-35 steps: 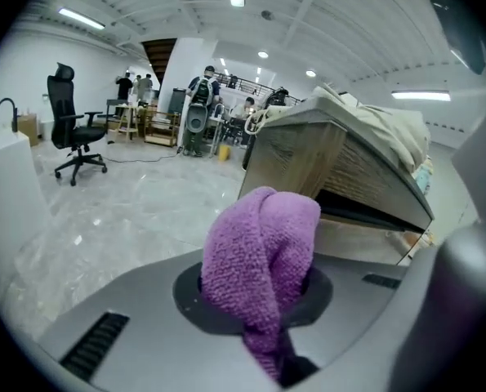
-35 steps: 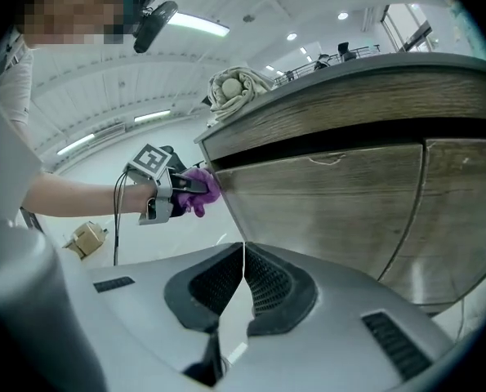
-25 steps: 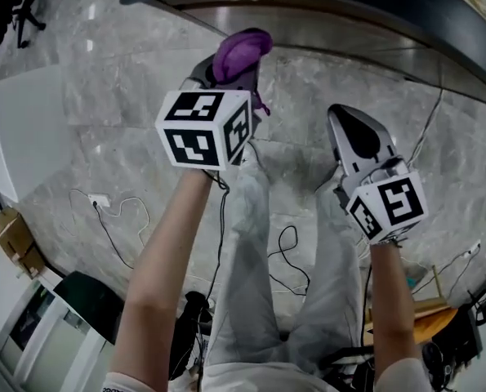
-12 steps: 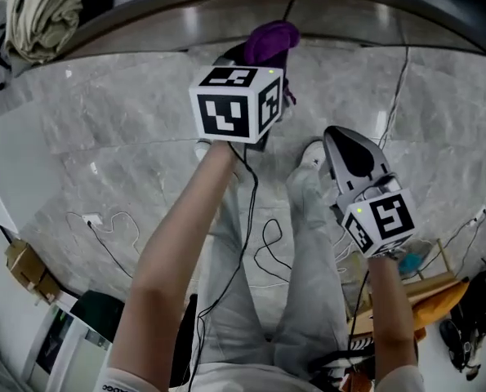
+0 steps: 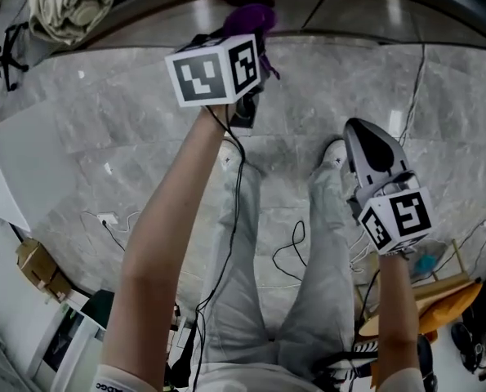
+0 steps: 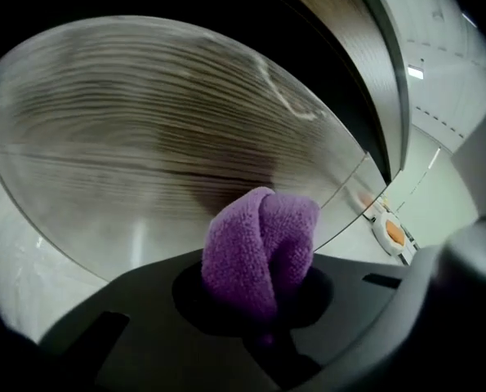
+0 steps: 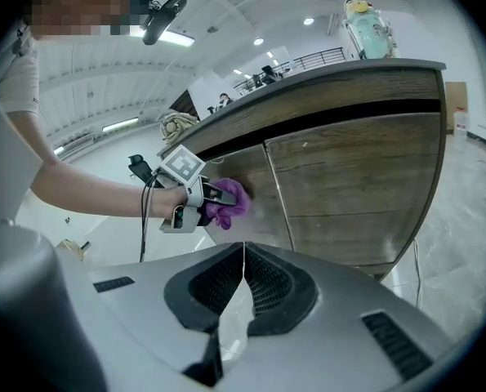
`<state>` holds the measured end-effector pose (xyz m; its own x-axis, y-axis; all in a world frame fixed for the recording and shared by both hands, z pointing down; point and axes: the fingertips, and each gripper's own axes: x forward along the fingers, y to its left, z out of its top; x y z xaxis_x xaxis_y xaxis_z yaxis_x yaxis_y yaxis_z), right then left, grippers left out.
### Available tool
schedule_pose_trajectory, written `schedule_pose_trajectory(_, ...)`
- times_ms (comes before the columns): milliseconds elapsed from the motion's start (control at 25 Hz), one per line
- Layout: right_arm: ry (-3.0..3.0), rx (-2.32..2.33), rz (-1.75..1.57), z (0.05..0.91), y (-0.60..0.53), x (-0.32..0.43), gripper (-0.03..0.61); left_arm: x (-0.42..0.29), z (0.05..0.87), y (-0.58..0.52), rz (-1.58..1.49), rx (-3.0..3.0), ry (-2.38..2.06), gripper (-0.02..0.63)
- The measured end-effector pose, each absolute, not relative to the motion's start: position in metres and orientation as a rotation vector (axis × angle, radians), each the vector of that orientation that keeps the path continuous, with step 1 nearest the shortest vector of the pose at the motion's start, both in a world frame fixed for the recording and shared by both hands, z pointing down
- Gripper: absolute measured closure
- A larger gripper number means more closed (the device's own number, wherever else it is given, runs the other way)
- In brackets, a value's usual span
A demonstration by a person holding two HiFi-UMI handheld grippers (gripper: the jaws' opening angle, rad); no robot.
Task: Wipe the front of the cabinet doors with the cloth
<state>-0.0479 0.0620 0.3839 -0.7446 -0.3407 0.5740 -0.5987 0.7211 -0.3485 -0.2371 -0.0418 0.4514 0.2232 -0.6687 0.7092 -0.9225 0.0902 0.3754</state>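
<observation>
My left gripper [image 5: 244,33] is shut on a purple cloth [image 6: 260,247], bunched between its jaws. In the right gripper view the purple cloth [image 7: 230,201] is pressed against the wood-grain cabinet door [image 7: 251,194] on the left, with the left gripper [image 7: 212,201] held out level to it. A second cabinet door [image 7: 357,186] stands to its right, past a vertical seam. From the head view the cloth [image 5: 251,16] shows at the cabinet's foot line. My right gripper [image 5: 372,147] hangs lower, off the cabinet, jaws together and empty [image 7: 243,256].
A cream bundle of fabric [image 5: 67,2] lies on the counter top. Cables [image 5: 287,251] trail over the grey marble floor around the person's legs. A cardboard box [image 5: 37,269] and an orange object [image 5: 422,313] sit on the floor behind.
The left gripper with the cloth has moved forward and left along the cabinet front. The right gripper has drifted slightly right and stays shut.
</observation>
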Motion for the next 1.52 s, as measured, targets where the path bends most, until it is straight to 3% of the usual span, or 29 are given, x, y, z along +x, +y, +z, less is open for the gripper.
schedule_pose_trajectory(520,-2.519,0.564,0.707,0.377,0.106,-0.181,0.552,-0.437,0.445,0.050,0.340,1.413,-1.731,0.569)
schedule_pose_trajectory(760,-2.527,0.501,0.705,0.378,0.113,-0.190,0.551,-0.472,0.446,0.075,0.233,1.293,-1.816,0.568)
schedule_pose_trajectory(920,-2.507,0.487,0.717,0.384,0.103,-0.162,0.551,-0.427,0.461,0.074,0.270,1.299,-1.774,0.568)
schedule_pose_trajectory(1280,-2.467,0.474,0.756,0.389,0.067,-0.060,0.551,-0.214,0.514,0.003,0.367,1.507,-1.523,0.568)
schedule_pose_trajectory(1520,-2.417,0.474,0.803,0.422,0.058,-0.005,0.552,-0.140,0.548,-0.050,0.345,1.518,-1.432,0.568)
